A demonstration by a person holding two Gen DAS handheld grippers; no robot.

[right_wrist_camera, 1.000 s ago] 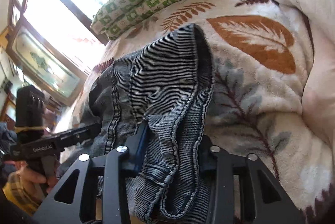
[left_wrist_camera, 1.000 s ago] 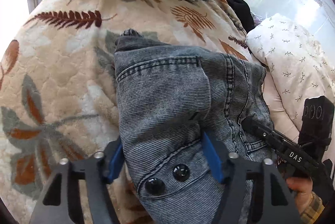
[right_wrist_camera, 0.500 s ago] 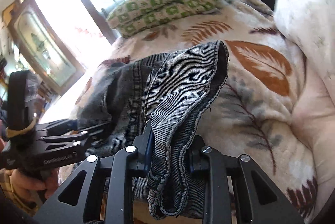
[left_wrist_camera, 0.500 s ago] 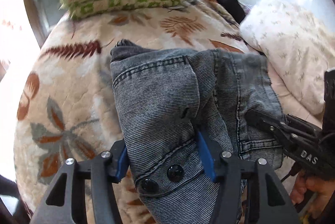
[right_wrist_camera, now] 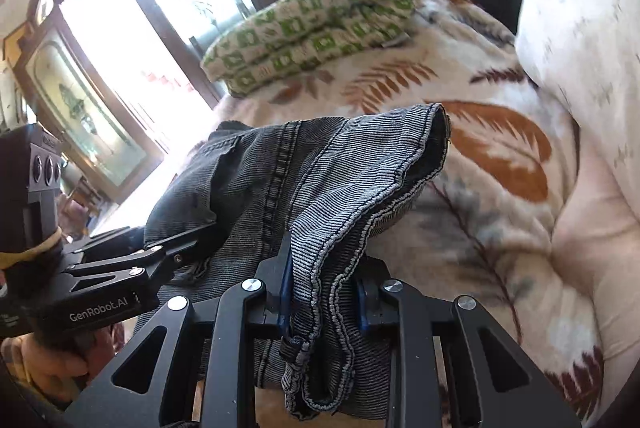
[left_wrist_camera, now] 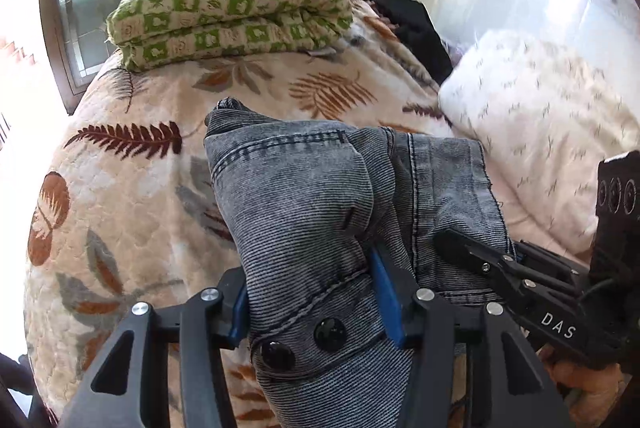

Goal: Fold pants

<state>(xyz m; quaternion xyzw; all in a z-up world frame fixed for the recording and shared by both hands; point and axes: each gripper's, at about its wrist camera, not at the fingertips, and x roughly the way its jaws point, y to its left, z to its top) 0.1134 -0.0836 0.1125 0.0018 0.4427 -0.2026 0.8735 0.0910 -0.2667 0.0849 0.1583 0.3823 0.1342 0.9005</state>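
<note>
**Waistband lifted off the bed, both claws gripping**

The left claw (left_wrist_camera: 316, 302) has its blue pads on either side of the buttoned waistband of the pants (left_wrist_camera: 320, 211), and its jaws are closing, squeezing the thick denim into a narrower bunch than a second ago. The right claw (right_wrist_camera: 324, 298) is pinched nearly shut on the other edge of the waistband, where the stitched hem hangs down between its fingers.

Since a second ago both claws have risen: more of the bed (left_wrist_camera: 132, 195) shows around the pants, and the green checked quilt (left_wrist_camera: 228, 17) beyond the pants sits lower in the left view. The near end of the pants now hangs from the claws, while the far end lies bunched on the bed, short of the quilt and left of the white pillow (left_wrist_camera: 540, 131).

I judge this as the start of a fold: the waistband is secured and raised, ready to be carried over the part on the bed.
</note>
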